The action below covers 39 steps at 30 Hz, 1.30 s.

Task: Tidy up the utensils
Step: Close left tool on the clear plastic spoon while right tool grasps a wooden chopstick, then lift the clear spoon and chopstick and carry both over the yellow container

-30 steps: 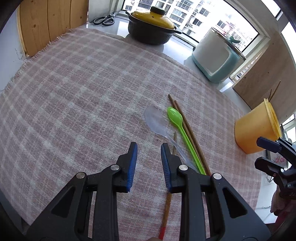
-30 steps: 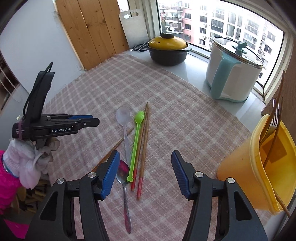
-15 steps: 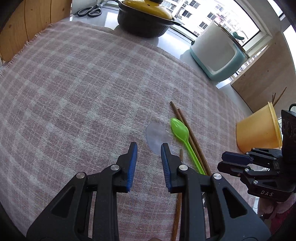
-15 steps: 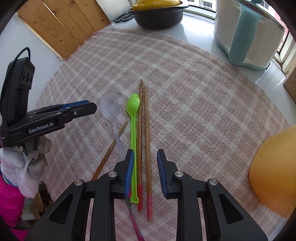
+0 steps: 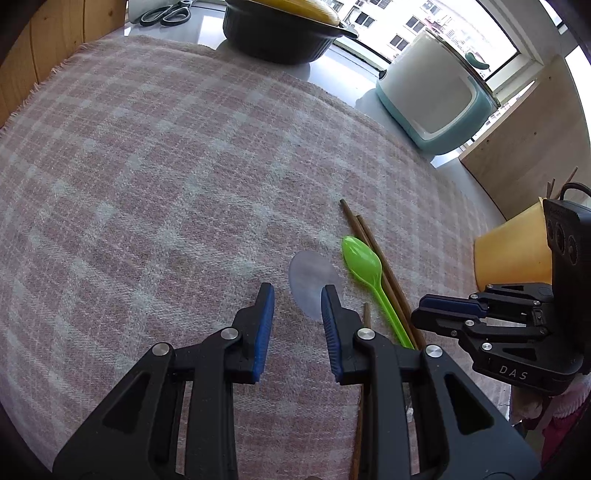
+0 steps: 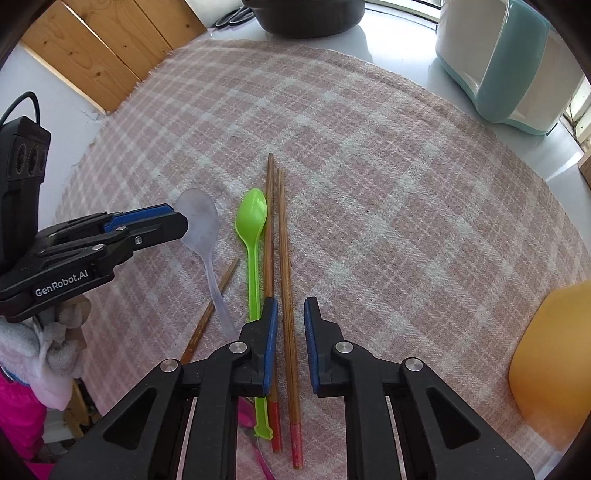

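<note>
A: Where do the utensils lie?

B: In the right wrist view they sit in a loose row at the centre of the plaid cloth (image 6: 369,166). From left to right: a clear plastic spoon (image 6: 201,236), a green spoon (image 6: 252,236), then a pair of wooden chopsticks (image 6: 282,240) with red ends. A third, single chopstick (image 6: 210,314) lies slantwise under the clear spoon's handle.

A: And the right gripper (image 6: 287,325)?

B: It points down at the lower middle of the frame. Its jaws are closing, with the right-hand chopstick of the pair between the blue pads (image 6: 271,339); a gap shows on either side of the stick, so the pads do not press on it.

A: The left gripper (image 5: 297,306)?

B: In its own view the jaws stand narrowly apart with nothing between them, low over the cloth, the clear spoon's bowl just beyond the right pad. In the right wrist view it comes in from the left edge, its tip beside that bowl.

A: Anything else around?

B: A yellow container (image 6: 554,365) at the right edge, a white and teal appliance (image 6: 509,62) upper right, a dark pot (image 5: 280,37) with a yellow lid and scissors (image 5: 164,13) along the top.
</note>
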{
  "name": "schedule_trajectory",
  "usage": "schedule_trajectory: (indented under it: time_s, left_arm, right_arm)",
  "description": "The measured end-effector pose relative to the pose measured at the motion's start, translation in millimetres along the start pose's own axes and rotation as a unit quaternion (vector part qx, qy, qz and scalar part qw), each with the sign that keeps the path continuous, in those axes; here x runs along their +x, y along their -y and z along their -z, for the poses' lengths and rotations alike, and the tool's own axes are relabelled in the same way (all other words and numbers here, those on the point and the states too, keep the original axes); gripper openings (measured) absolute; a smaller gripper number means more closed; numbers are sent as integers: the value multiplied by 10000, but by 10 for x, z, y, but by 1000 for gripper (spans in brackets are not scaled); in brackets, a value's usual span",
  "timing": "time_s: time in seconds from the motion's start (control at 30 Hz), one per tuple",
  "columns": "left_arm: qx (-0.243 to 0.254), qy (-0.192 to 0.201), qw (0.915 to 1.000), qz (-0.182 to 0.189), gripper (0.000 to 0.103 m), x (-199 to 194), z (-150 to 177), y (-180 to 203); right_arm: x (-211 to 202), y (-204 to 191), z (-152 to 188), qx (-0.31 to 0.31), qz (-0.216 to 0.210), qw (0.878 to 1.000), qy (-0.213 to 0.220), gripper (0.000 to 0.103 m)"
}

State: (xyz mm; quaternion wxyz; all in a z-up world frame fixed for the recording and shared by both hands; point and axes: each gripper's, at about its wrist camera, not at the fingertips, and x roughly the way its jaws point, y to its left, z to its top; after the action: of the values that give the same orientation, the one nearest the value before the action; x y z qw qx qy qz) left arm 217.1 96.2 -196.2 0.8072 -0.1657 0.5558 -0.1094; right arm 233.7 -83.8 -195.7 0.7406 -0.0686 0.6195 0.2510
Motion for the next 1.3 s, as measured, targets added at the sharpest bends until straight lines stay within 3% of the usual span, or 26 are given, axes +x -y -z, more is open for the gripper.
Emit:
schedule_trajectory:
  time_s: [0.3,0.37,0.4,0.9,1.3]
  left_arm:
    - [68,44,10000,-39,25,37,-5,21]
    - [161,58,9998,-124,11,55,-3,58]
    - [209,57,9996,-164,10,60,4,73]
    - [280,219,9993,-133,6,-1,-29,145]
    - [366,595,9975,-137,0,-322,-41,312]
  right_arm:
    - [120,-90,-97,-203,194,9995,-111,10]
    - [134,-131,-95,-342,321,9988,-120,8]
    - [134,-149,-97,-403,406,9983,-131,7]
    - [211,-255,-208,-514,620,9966,-151,5]
    - [-107,-159,-101,-391,625,9968,315,5]
